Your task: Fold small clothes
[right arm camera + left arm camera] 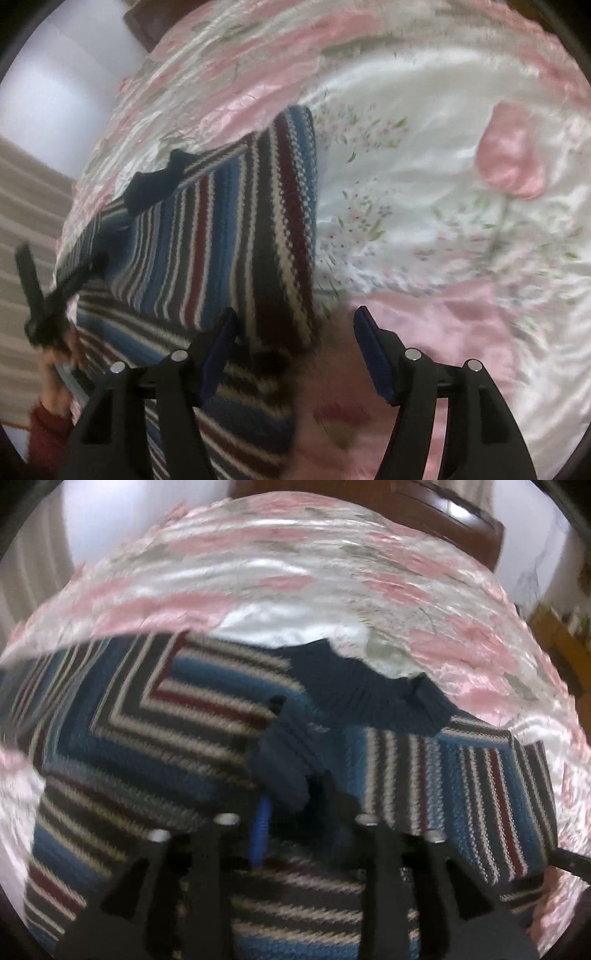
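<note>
On the bed (424,155), left tool (295,805) pinches the striped sweater's (229,229) dark cuff; right tool (295,332) gapes empty. Lay sleeve flat across body, then smooth.

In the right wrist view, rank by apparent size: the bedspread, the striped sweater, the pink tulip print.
1. bedspread, fills most of the frame.
2. striped sweater, though nearness to the camera enlarges it.
3. pink tulip print, clearly smallest.

left wrist: close above sweater (147,738) | right wrist: beside it, shared
</note>
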`<state>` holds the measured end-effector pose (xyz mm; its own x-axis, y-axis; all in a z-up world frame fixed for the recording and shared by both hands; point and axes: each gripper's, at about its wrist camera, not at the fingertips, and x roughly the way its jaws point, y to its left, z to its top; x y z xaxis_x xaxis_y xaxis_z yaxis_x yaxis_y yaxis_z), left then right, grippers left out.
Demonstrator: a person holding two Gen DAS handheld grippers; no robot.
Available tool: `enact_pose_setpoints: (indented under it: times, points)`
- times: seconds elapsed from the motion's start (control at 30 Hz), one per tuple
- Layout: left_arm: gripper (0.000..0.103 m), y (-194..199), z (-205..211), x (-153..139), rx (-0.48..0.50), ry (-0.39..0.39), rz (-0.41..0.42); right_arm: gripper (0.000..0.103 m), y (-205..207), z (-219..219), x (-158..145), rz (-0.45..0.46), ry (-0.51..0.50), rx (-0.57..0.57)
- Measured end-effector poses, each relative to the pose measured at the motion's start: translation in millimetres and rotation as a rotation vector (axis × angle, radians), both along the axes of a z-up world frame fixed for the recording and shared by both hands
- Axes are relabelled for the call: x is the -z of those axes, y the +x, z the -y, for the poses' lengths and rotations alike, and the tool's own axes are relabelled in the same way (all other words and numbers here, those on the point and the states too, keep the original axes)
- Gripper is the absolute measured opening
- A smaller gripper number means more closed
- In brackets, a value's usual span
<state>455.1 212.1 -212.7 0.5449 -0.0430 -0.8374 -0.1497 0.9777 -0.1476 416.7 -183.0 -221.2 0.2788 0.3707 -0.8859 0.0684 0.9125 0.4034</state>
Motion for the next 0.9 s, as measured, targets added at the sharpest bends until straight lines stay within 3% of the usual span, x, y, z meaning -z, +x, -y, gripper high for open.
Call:
enact_pose_setpoints:
  times: [0.03,0.07,0.1,0.3,0.4,0.47,0.53,0.57,0.63,0.67,0.7,0.8,0.83,0.9]
  points:
    - [0.047,-5.8,-6.4,2.1,-0.017,-0.002,0.002,0.053,3.6,-0.4,5.4,-0.010,0.024,0.002]
    - [0.050,-10.1,-12.9,3.9,-0.032,-0.001,-0.002,0.036,5.2,-1.6,9.5,-0.018,0.054,-0.006]
    - [0.057,-13.3,-18.5,5.8,-0.038,-0.004,-0.009,0.034,5.2,-2.3,12.8,-0.027,0.071,-0.011]
    - [0.071,-22.0,-47.3,13.9,-0.072,-0.113,-0.038,0.035,-5.4,-10.1,11.6,0.012,-0.006,-0.043]
    - [0.073,-13.7,-42.2,16.8,-0.063,-0.146,-0.054,0.035,-5.3,-11.9,10.3,0.003,-0.021,-0.041]
    - [0.082,-4.7,-34.5,20.5,-0.047,-0.170,-0.067,0.035,-4.0,-11.3,11.4,-0.001,-0.017,-0.037]
    - [0.083,6.9,-26.9,28.0,-0.059,-0.152,-0.097,0.036,-3.5,-10.7,12.2,0.000,-0.010,-0.032]
    - [0.080,10.1,-25.0,30.5,-0.068,-0.140,-0.100,0.036,-3.9,-10.5,12.4,0.002,-0.008,-0.032]
    - [0.042,15.4,-21.3,30.8,-0.078,-0.113,-0.092,0.036,-5.1,-8.9,13.1,0.004,-0.006,-0.032]
    - [0.032,19.7,-19.2,28.3,-0.079,-0.079,-0.090,0.036,-5.2,-9.2,13.1,0.006,-0.006,-0.031]
    - [0.013,22.0,-20.2,25.2,-0.084,-0.070,-0.083,0.036,-5.8,-9.7,12.5,0.009,-0.009,-0.032]
    - [0.009,17.6,-33.0,2.6,-0.111,-0.132,0.007,0.036,-9.8,-14.0,9.6,0.033,-0.041,-0.053]
    - [0.008,10.5,-36.4,-10.0,-0.106,-0.146,0.077,0.036,-10.6,-16.1,9.5,0.041,-0.053,-0.060]
    - [0.008,2.8,-36.5,-18.8,-0.085,-0.099,0.142,0.037,-11.3,-17.7,10.6,0.047,-0.061,-0.064]
